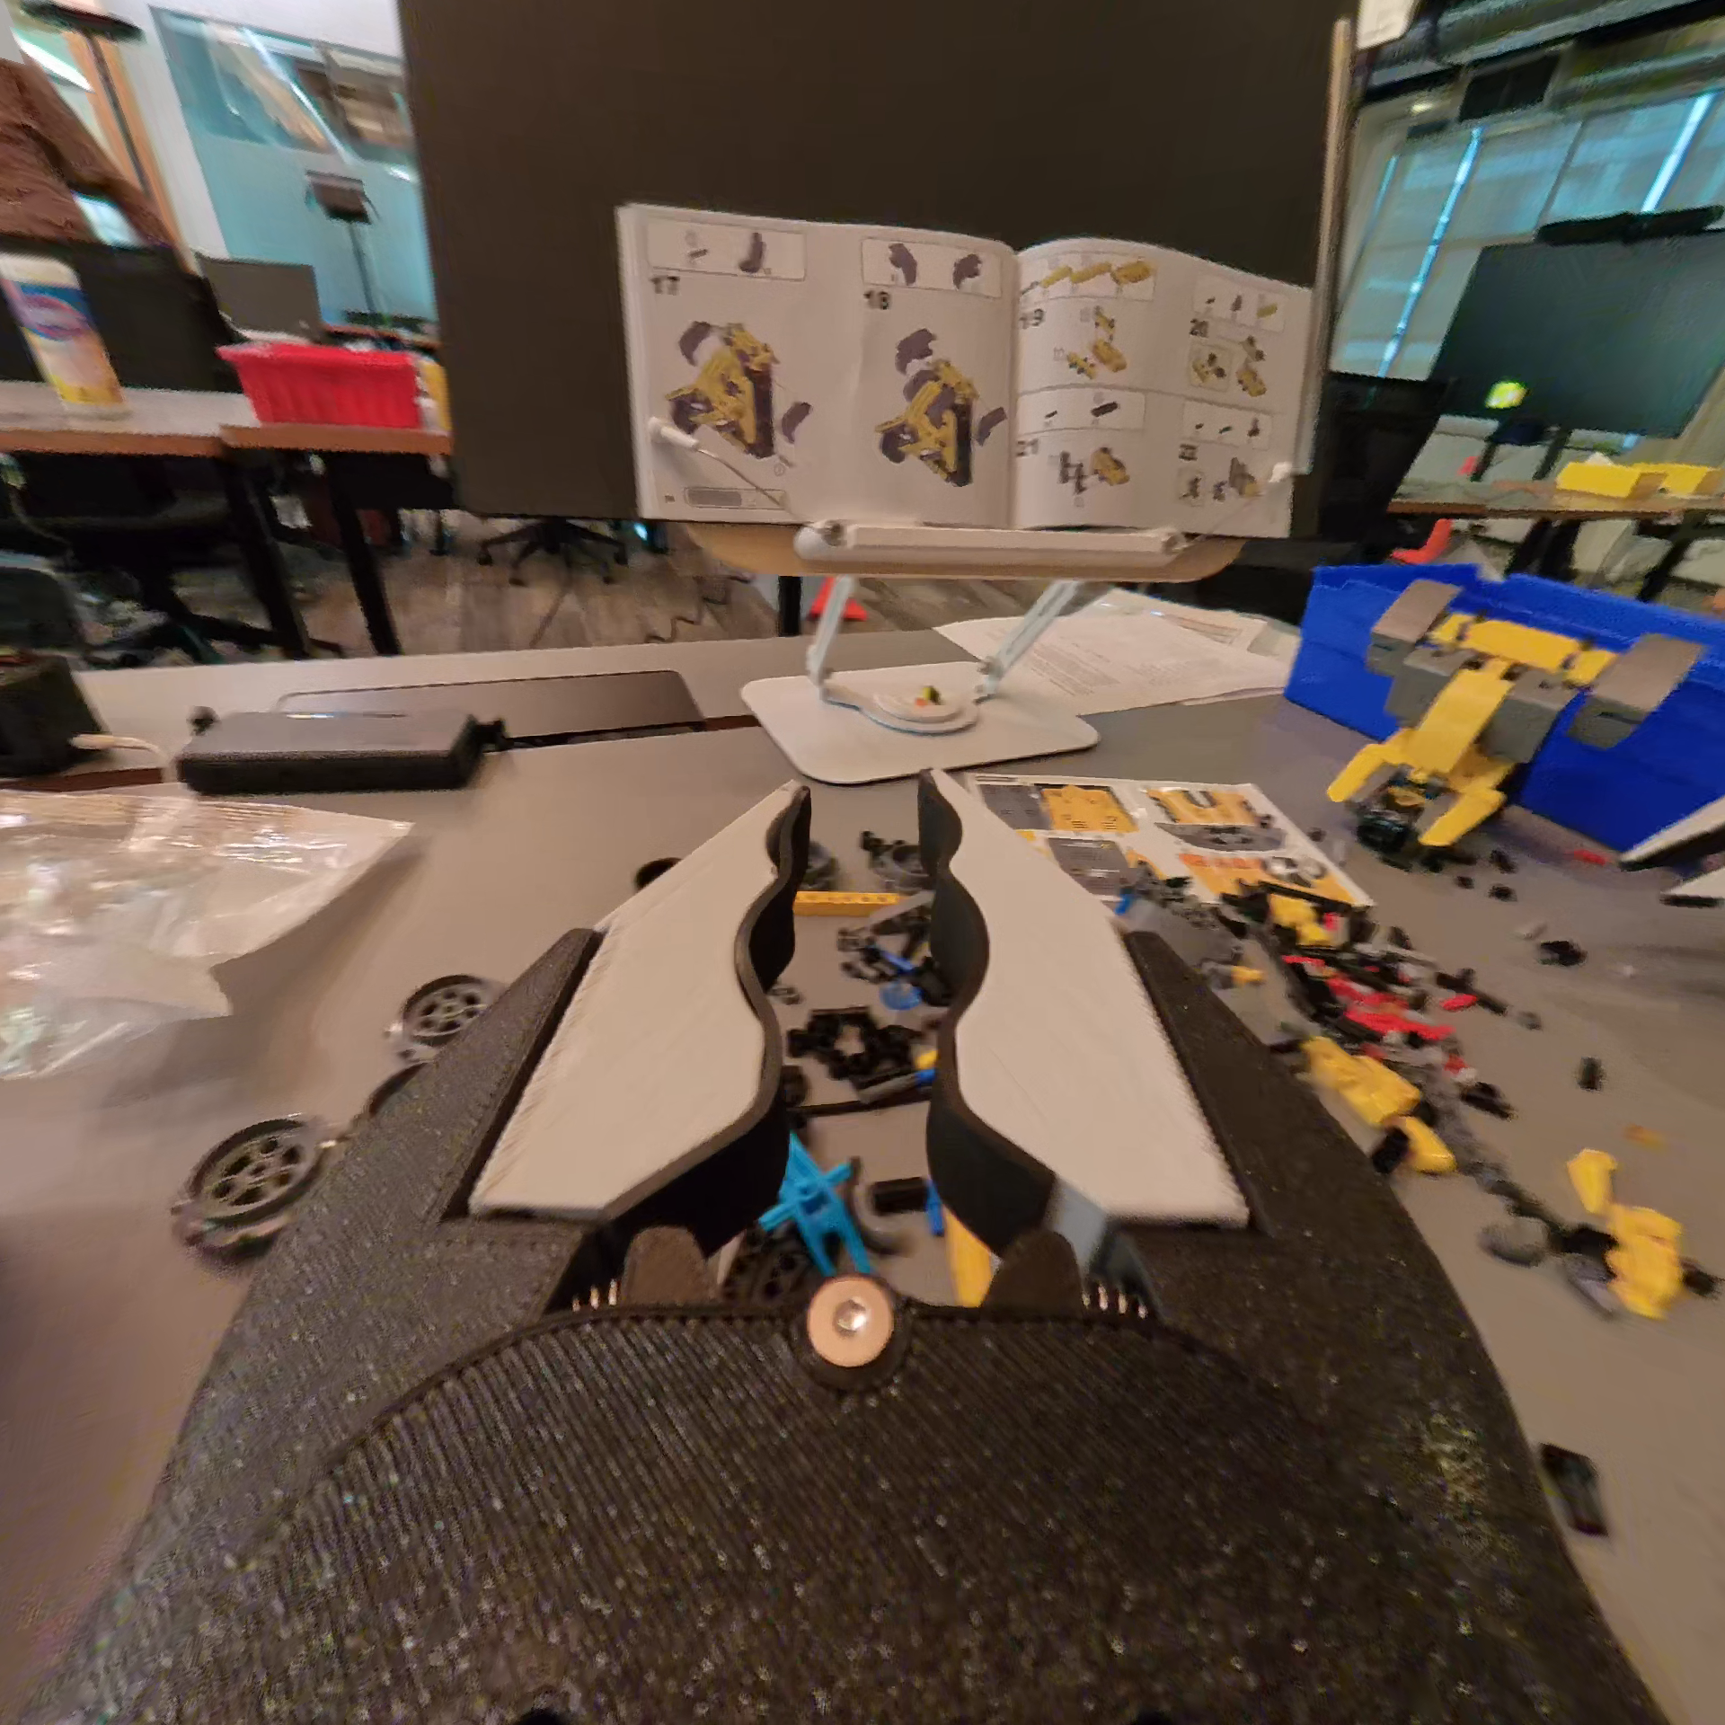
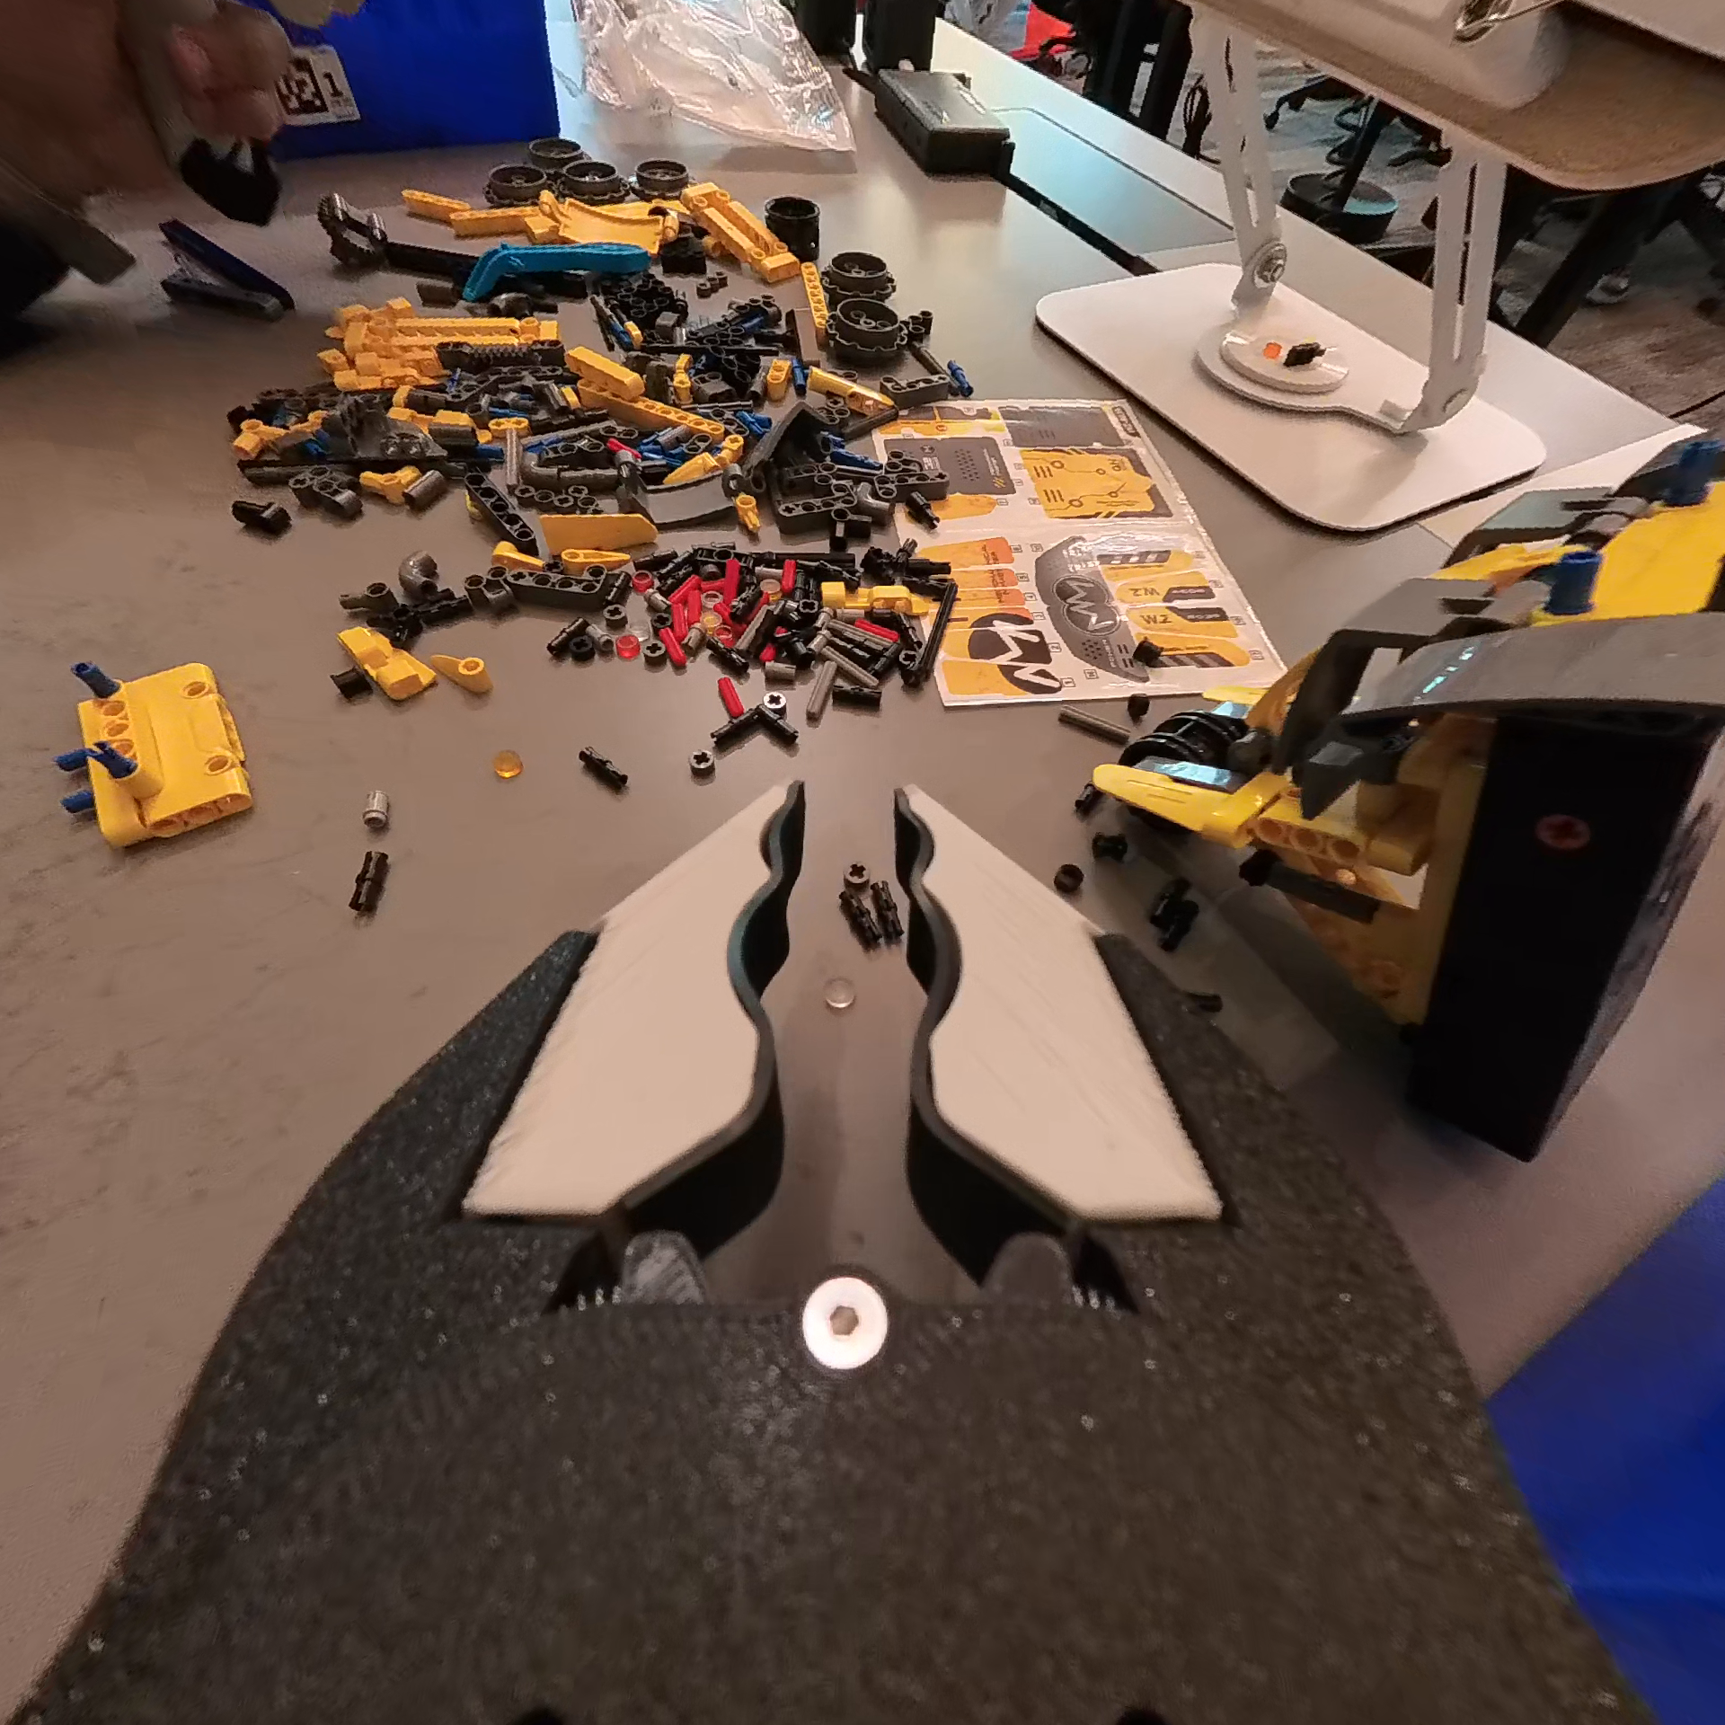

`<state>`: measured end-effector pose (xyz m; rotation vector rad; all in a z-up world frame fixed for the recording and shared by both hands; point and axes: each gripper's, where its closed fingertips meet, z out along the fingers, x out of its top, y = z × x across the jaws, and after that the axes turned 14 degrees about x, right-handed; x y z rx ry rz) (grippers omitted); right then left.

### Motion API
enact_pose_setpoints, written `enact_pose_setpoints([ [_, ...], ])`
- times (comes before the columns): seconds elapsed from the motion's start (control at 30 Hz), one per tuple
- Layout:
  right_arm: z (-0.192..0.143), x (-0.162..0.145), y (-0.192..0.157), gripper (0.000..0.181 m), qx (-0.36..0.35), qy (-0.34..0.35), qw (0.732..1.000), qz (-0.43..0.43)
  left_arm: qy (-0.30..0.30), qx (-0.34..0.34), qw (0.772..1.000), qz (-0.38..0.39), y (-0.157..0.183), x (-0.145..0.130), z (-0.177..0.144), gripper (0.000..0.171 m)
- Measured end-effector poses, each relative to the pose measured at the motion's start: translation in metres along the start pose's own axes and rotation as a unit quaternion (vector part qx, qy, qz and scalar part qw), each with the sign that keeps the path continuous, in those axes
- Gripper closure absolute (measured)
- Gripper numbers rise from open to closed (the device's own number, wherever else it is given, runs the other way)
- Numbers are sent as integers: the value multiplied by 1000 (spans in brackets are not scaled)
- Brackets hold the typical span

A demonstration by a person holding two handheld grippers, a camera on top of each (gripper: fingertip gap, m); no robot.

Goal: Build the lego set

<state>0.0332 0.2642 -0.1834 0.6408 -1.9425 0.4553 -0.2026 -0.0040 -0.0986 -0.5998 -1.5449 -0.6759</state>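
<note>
My left gripper (image 1: 863, 793) is open and empty, held low over a scatter of loose black, blue and yellow pieces (image 1: 868, 1036). My right gripper (image 2: 848, 798) is open and empty over bare table, with small black pins (image 2: 873, 910) and a clear round stud (image 2: 838, 994) between its fingers. The half-built yellow and grey model (image 2: 1381, 793) stands just right of the right gripper against a black block (image 2: 1540, 933). It also shows in the left wrist view (image 1: 1493, 709), against the blue bin (image 1: 1353, 635). The main pile of pieces (image 2: 607, 420) lies ahead of the right gripper.
The open instruction booklet (image 1: 961, 373) sits on a white stand (image 2: 1288, 401). A sticker sheet (image 2: 1073, 551) lies beside the pile. A yellow panel with blue pins (image 2: 159, 756) lies apart at left. Wheels (image 1: 247, 1181), a plastic bag (image 1: 140, 887) and a black adapter (image 1: 327, 751) are at left. Spacing between my two grippers at the tips: around 35 cm. From my right tips it is roughly 12 cm to the black block (image 2: 1540, 933); from my left, 45 cm.
</note>
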Motion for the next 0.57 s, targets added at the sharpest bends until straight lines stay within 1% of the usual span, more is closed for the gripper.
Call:
enact_pose_setpoints([
  [0.1, 0, 0, 0, 162, 0, 1, 1000, 1, -44, -42, 998, 8, 34, -5, 2, 147],
  [0.23, 1, -1, 0, 160, 1, -2, 1000, 1, -101, -102, 989, 46, 85, -35, 6, 144],
  [0.3, 2, -2, -1, 159, 1, -6, 1000, -1, -116, -127, 984, 51, 104, -45, 6, 143],
  [0.4, 4, -4, -2, 159, 1, -16, 1000, -7, -118, -139, 982, 45, 113, -51, 7, 144],
  [0.57, 8, -8, -4, 157, 0, -36, 999, -16, -125, -124, 984, 39, 102, -56, 11, 145],
])
